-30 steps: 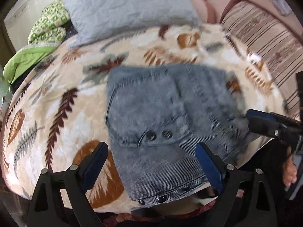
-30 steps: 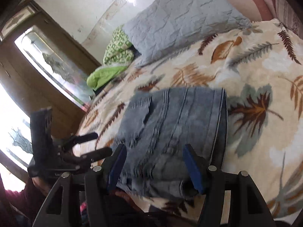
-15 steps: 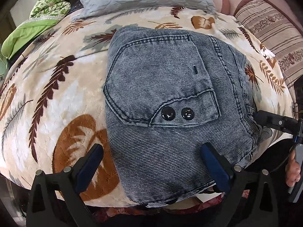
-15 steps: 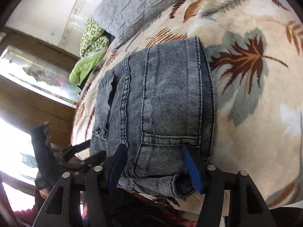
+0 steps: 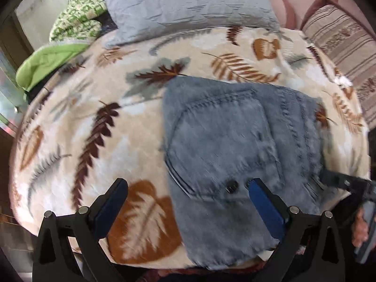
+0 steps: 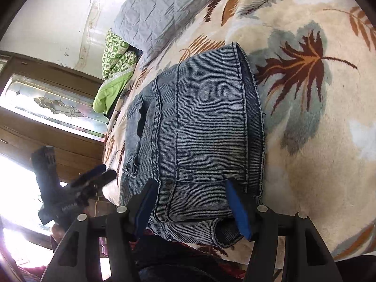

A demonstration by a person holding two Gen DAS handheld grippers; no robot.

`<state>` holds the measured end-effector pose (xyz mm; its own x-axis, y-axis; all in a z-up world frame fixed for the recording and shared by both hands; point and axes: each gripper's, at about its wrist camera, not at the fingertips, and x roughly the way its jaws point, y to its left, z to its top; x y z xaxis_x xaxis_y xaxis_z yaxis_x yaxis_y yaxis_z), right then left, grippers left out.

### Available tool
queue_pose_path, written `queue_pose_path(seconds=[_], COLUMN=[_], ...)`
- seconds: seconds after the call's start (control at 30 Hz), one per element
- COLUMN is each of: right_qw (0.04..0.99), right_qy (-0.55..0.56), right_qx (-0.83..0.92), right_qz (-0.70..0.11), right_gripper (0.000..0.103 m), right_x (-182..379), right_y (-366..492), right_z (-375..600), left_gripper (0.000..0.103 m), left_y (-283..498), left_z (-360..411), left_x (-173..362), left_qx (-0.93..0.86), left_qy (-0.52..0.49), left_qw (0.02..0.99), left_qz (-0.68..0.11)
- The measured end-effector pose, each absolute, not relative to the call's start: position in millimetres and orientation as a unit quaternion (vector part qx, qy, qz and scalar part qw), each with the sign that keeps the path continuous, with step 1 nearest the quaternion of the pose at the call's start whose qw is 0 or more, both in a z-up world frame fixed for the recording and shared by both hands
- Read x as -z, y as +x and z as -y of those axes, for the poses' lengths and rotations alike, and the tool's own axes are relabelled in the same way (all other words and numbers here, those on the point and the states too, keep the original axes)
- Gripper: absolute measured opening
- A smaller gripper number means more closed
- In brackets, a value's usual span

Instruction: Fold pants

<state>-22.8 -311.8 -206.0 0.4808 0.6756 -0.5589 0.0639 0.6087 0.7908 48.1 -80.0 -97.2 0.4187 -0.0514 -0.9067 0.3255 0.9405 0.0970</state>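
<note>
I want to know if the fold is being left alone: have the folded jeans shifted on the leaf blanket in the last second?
Cannot tell. The folded jeans keep the same compact shape near the blanket edge, but both cameras moved and the frames are blurred.

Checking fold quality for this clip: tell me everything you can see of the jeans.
The jeans are grey-blue washed denim with a fine ribbed look, folded into a compact, roughly rectangular stack lying flat on the leaf-print blanket near the bed's front edge. A flapped pocket with two dark snaps faces up, beside heavy double-stitched seams. The layered end overhangs the edge slightly. The right tongs straddle that end; whether their pads press it I cannot tell.
</note>
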Motion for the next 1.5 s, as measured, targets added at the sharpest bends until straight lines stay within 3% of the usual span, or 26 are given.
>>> queue_pose_path(seconds=[0.17, 0.23, 0.43, 0.67, 0.93, 1.1, 1.5], right_qw=[0.761, 0.762, 0.762, 0.766, 0.767, 0.768, 0.787], right_qy=[0.403, 0.402, 0.4, 0.392, 0.391, 0.39, 0.358], right_qx=[-0.202, -0.202, -0.202, -0.199, -0.198, -0.196, -0.183], right_qz=[-0.467, -0.467, -0.468, -0.469, -0.468, -0.469, -0.469], right_gripper=[0.064, 0.064, 0.064, 0.065, 0.065, 0.066, 0.068], right_x=[207.7, 207.6, 207.0, 203.8, 204.8, 203.7, 194.9], right_y=[-23.3, -24.0, -22.7, -21.7, -21.5, -20.8, -22.8], right_z=[313.6, 313.2, 314.5, 308.9, 308.4, 306.6, 295.0], left_gripper=[0.103, 0.103, 0.103, 0.103, 0.103, 0.103, 0.103], left_y=[60.5, 52.9, 54.9, 53.5, 93.9, 92.8, 44.4], left_z=[99.8, 94.0, 87.8, 98.1, 97.9, 82.3, 83.3], left_x=[141.7, 137.9, 126.2, 87.2, 141.5, 144.9, 101.1], left_qx=[0.1, 0.105, 0.111, 0.108, 0.086, 0.102, 0.14], left_qy=[0.181, 0.159, 0.156, 0.172, 0.175, 0.119, 0.125], left_qw=[0.81, 0.831, 0.822, 0.859, 0.811, 0.822, 0.843], left_qz=[-0.549, -0.522, -0.537, -0.469, -0.552, -0.548, -0.504])
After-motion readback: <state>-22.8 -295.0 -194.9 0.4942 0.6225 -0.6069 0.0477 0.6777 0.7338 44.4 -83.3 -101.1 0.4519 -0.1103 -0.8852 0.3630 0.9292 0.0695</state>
